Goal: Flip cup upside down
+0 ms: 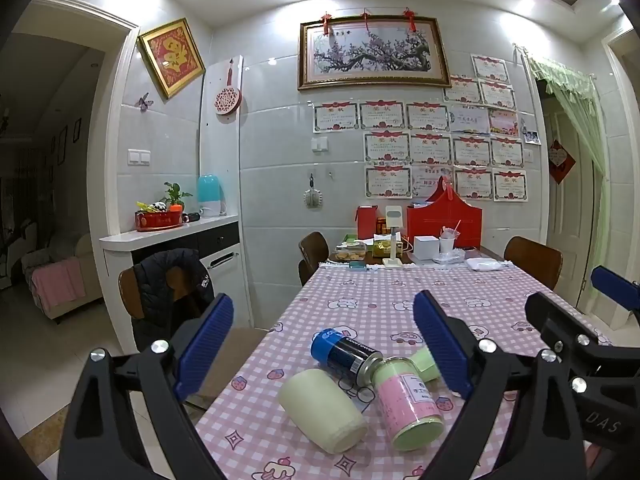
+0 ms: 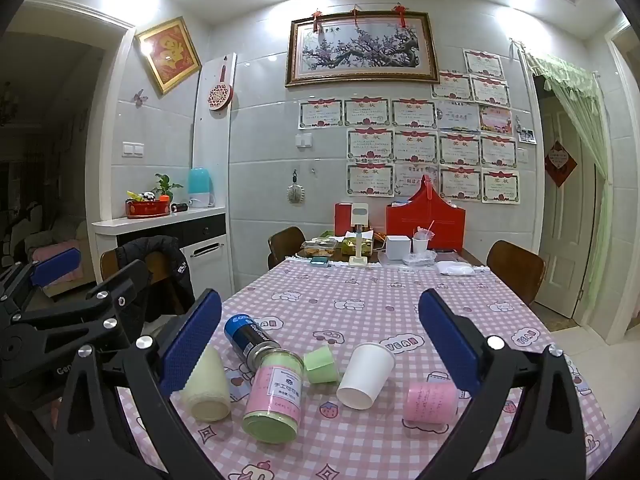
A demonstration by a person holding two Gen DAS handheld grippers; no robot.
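Note:
A white paper cup [image 2: 366, 374] lies on its side on the pink checked tablecloth [image 2: 360, 304], its mouth towards me. It shows only in the right wrist view, between my right gripper's open blue fingers. My right gripper [image 2: 320, 344] is open, empty and held above the table, short of the cup. My left gripper [image 1: 324, 344] is open and empty at the table's left edge, over other items. The left gripper's body also shows at the left of the right wrist view [image 2: 56, 312].
Beside the cup lie a small green cup [image 2: 320, 364], a pink-labelled jar [image 2: 276, 394], a blue and black can [image 2: 248, 340], a cream roll [image 2: 206, 384] and a pink roll [image 2: 430, 398]. Boxes and a red bag [image 2: 424, 220] crowd the far end. Chairs stand around the table.

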